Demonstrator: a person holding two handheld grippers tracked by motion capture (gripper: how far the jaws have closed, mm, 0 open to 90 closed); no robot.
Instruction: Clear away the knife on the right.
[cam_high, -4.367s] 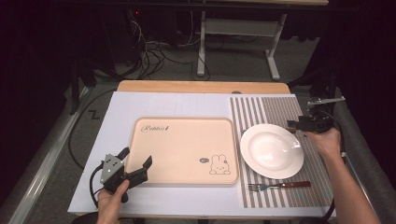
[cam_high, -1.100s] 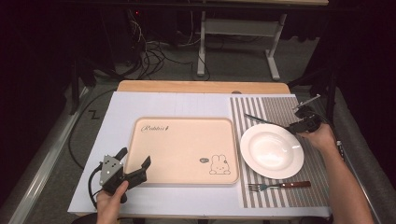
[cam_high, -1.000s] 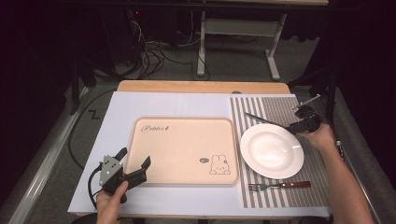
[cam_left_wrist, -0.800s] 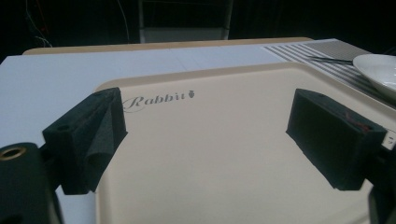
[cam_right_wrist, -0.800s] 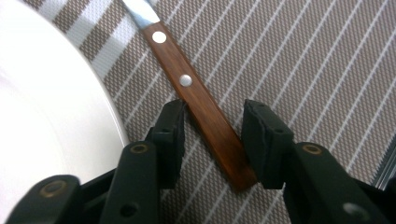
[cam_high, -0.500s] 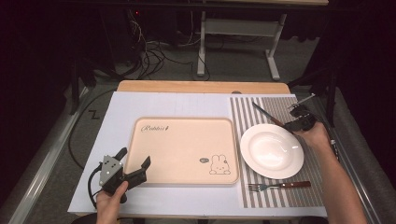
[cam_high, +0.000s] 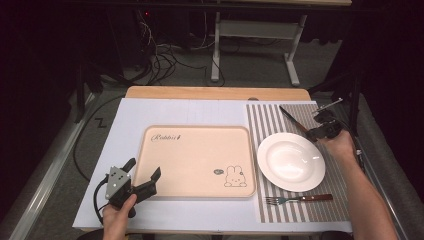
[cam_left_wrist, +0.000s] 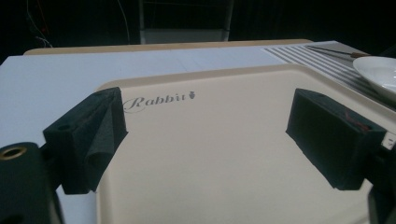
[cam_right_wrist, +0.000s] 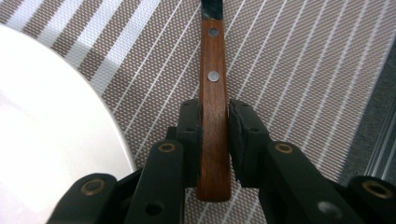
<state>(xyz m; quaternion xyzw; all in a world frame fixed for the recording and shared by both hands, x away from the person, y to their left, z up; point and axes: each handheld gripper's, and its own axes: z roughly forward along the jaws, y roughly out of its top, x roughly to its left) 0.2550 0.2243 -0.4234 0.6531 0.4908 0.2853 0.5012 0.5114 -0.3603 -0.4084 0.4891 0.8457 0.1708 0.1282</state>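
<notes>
While the tray (cam_high: 197, 160) fills the middle of the table (cam_high: 125, 120), the striped mat (cam_high: 265, 120) at the right edge carries a white plate (cam_high: 290, 161). Jaws of the left gripper (cam_high: 145, 179) stand apart at the tray's near-left corner. By the mat's far-right corner, the right gripper (cam_right_wrist: 215, 133) has just closed on the knife (cam_right_wrist: 214, 107), pads clamping its wooden handle.

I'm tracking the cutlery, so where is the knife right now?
High view: the knife lies over the striped placemat at far right, behind the white plate, handle clamped in the right gripper.
</notes>
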